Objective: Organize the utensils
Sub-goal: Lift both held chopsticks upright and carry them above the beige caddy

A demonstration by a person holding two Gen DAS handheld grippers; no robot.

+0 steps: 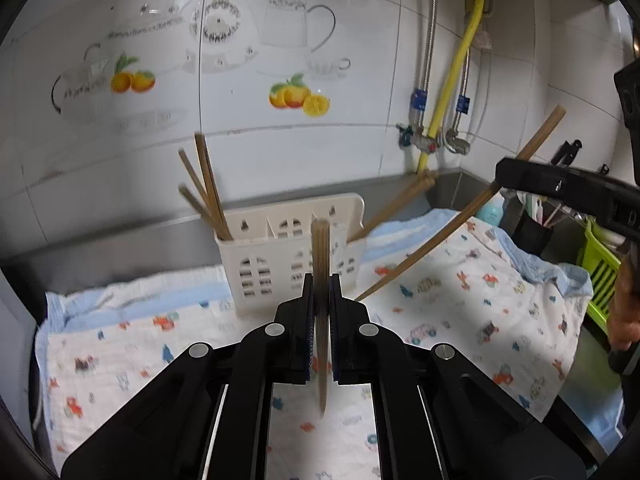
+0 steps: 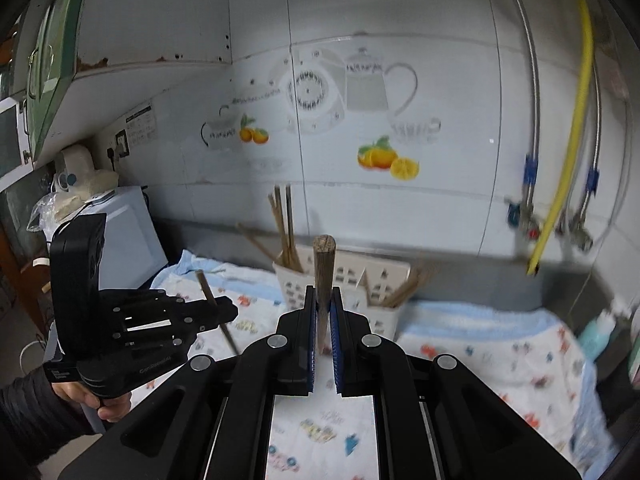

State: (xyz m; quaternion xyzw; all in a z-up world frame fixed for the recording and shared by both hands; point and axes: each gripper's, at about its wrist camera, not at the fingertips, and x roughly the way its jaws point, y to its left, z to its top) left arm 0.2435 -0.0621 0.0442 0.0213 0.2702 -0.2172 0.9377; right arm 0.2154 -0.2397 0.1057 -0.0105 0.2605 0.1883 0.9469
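Each tool grips one chopstick above the cloth-covered bench: left tool (image 1: pixel 320 312) on a chopstick (image 1: pixel 320 256), right tool (image 2: pixel 322 320) on another chopstick (image 2: pixel 323 276), near the white holder (image 1: pixel 256 268)

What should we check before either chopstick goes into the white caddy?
1. Left gripper shut on brown wooden chopstick: ok.
2. Right gripper shut on second wooden chopstick: ok.
3. White slotted plastic utensil caddy upright on printed cloth: ok.
4. Middle compartment free: cannot tell.
5. Left chopstick over caddy opening: not ok.
6. Grippers apart: ok.
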